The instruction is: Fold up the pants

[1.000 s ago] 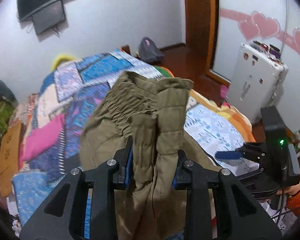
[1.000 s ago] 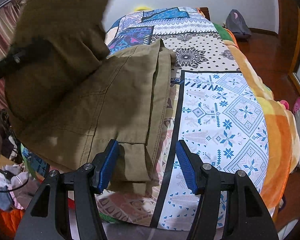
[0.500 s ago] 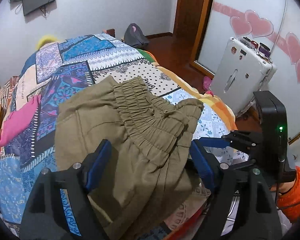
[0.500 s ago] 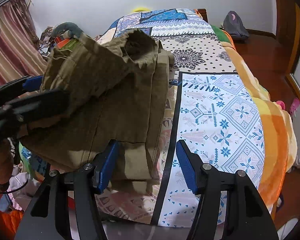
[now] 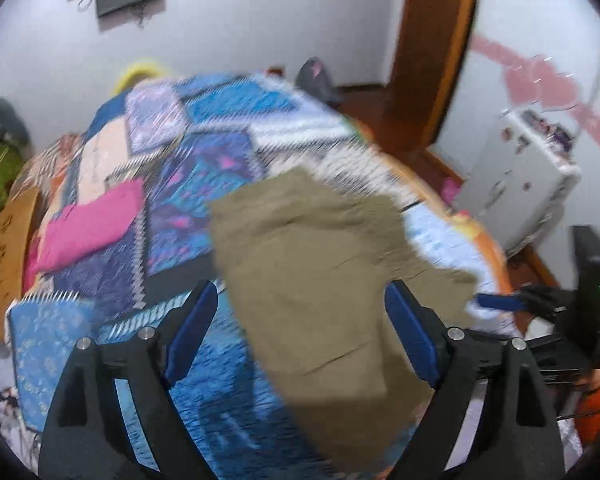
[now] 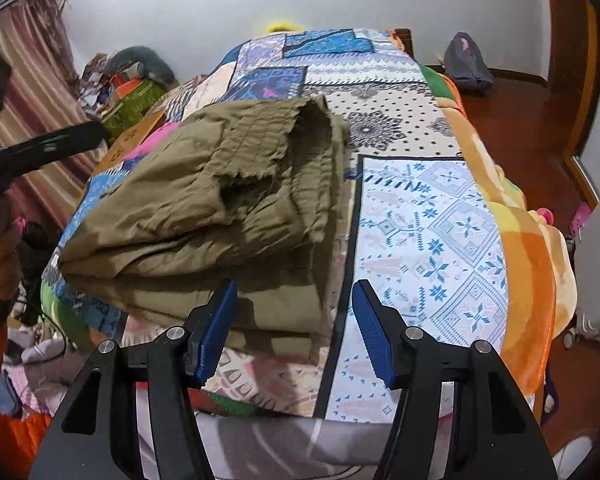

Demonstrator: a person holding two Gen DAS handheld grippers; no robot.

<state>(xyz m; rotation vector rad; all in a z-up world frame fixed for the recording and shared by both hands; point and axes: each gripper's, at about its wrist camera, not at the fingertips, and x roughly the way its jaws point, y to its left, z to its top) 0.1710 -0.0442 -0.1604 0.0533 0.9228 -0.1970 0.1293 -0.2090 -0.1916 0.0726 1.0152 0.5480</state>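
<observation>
Both claws free, top fold loose

Our left gripper [image 5: 300,332] is opening, clear of the pants [image 6: 228,200]; right gripper [image 6: 294,328] half-wide, empty; the waistband ahead could spring back.

The pants [image 6: 220,200] were matt olive cloth, finely crinkled, with a gathered, ruffled waistband at the far end; the bedspread [image 6: 440,240] beneath them was smooth printed cloth in patchwork patterns, with a fleecy orange blanket [image 6: 532,264] along its right edge; the right gripper [image 6: 294,326] had matt black plastic arms, ridged blue pads and bright metal screw heads; the floor [image 6: 532,120] at far right was glossy reddish wood; the curtain [image 6: 32,80] at far left was striped cloth.
</observation>
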